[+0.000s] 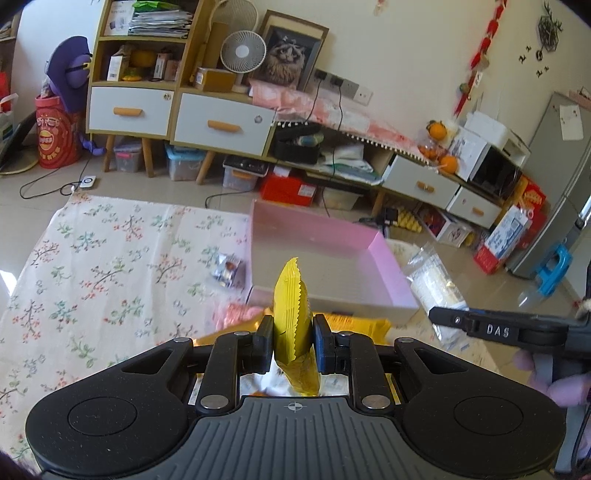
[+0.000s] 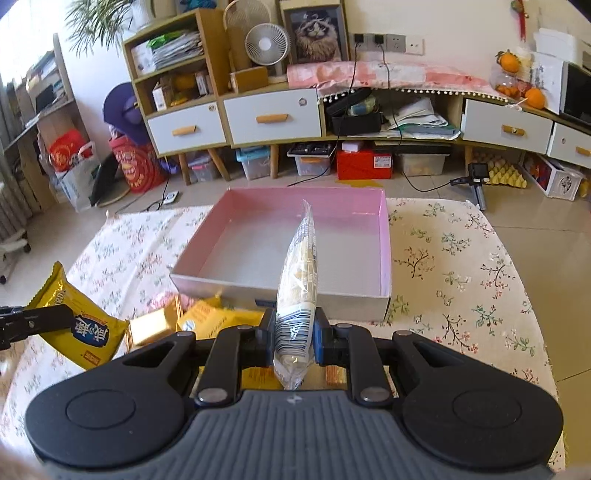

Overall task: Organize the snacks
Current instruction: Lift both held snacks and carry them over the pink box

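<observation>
Yellow snack packet [image 1: 291, 317] pinched between left jaws, clear white packet [image 2: 299, 280] between right jaws.

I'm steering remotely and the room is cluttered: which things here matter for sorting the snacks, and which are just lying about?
Job:
- yellow snack packet in left gripper
- clear packet in right gripper
- pink box, nothing in it
- small silver snack and yellow packs on floral cloth

Lying about:
- fan
- cat picture
- oranges
</observation>
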{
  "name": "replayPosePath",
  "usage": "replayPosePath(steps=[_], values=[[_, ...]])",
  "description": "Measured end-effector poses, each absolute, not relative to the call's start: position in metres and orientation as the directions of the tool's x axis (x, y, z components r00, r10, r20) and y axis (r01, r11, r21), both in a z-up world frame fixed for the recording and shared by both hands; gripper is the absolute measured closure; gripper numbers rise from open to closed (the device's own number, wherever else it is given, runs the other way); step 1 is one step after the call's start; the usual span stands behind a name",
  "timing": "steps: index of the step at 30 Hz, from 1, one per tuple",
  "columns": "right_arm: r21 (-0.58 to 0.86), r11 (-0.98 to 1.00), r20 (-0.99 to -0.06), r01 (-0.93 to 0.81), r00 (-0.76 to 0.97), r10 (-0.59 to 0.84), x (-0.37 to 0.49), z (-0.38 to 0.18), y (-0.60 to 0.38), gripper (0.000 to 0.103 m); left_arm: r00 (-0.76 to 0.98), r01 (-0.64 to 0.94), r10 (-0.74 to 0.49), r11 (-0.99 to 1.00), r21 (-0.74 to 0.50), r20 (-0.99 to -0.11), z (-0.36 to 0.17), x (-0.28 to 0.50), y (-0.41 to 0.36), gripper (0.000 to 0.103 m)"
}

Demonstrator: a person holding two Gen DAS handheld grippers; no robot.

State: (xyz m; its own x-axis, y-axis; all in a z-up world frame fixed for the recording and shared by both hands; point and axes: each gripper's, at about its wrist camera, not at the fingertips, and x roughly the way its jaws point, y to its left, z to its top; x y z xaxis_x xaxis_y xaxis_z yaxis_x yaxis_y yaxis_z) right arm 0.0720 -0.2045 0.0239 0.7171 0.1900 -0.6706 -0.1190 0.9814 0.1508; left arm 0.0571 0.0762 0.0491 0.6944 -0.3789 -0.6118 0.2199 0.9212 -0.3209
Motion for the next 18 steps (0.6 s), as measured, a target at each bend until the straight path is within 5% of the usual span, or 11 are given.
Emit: replayPosePath(steps=[18], values=[[0.143,0.988,-0.693,-0.058,0.707,0.142,0.149,0.008,-0.205,0.086,0.695,0.218,-0.293,0.956,-0.196,-0.657,0.023,0.172,0.001,0.084]])
